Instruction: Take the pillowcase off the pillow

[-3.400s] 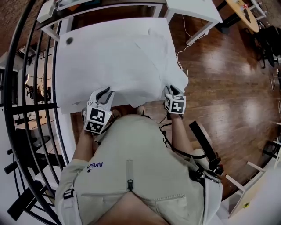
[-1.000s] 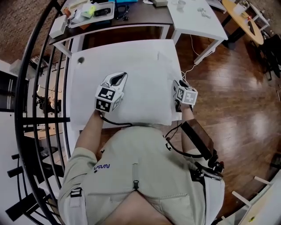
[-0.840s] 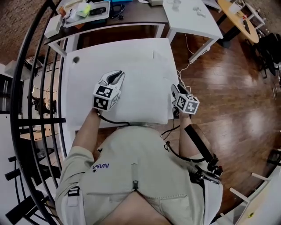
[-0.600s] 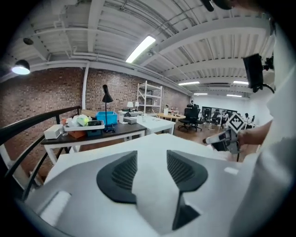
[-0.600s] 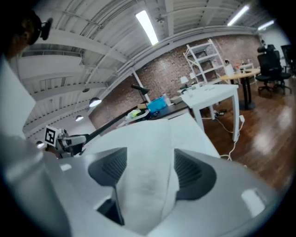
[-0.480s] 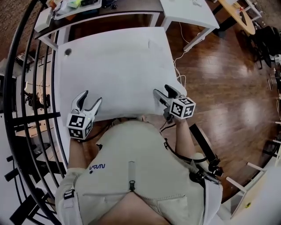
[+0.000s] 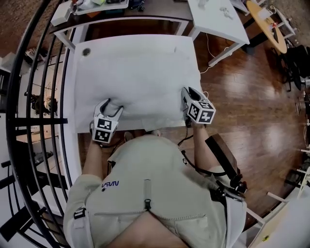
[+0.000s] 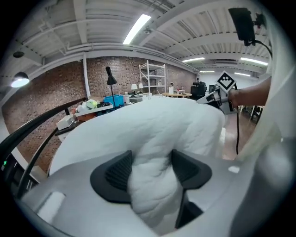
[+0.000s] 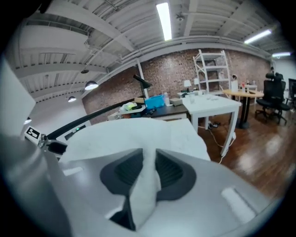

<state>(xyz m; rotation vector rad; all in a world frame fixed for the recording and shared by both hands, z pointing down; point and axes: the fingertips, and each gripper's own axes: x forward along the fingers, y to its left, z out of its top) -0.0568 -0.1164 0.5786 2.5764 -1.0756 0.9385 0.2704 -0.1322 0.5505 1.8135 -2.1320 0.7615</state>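
Note:
A white pillow (image 7: 138,82) in its white pillowcase lies flat on the white table (image 7: 80,97). My left gripper (image 7: 112,106) is at the pillow's near left corner. In the left gripper view its jaws (image 8: 150,169) stand wide and are still opening, and the thick pillow corner (image 8: 157,120) fills the gap and touches both pads. My right gripper (image 7: 188,93) is at the near right corner. Its jaws (image 9: 149,169) are closing, and a thin upright fold of pillowcase (image 9: 147,190) is pinched between the pads.
A black railing (image 7: 29,97) curves along the left. A dark desk (image 7: 145,9) with clutter and a white side table (image 7: 218,19) stand beyond the pillow. Wooden floor (image 7: 252,106) lies to the right, with a cable (image 7: 203,70) hanging off the table's right edge.
The left gripper left the pillow's middle, swung open off the near left edge, then came onto the near left corner. The right gripper shifted at the near right corner and narrowed onto cloth.

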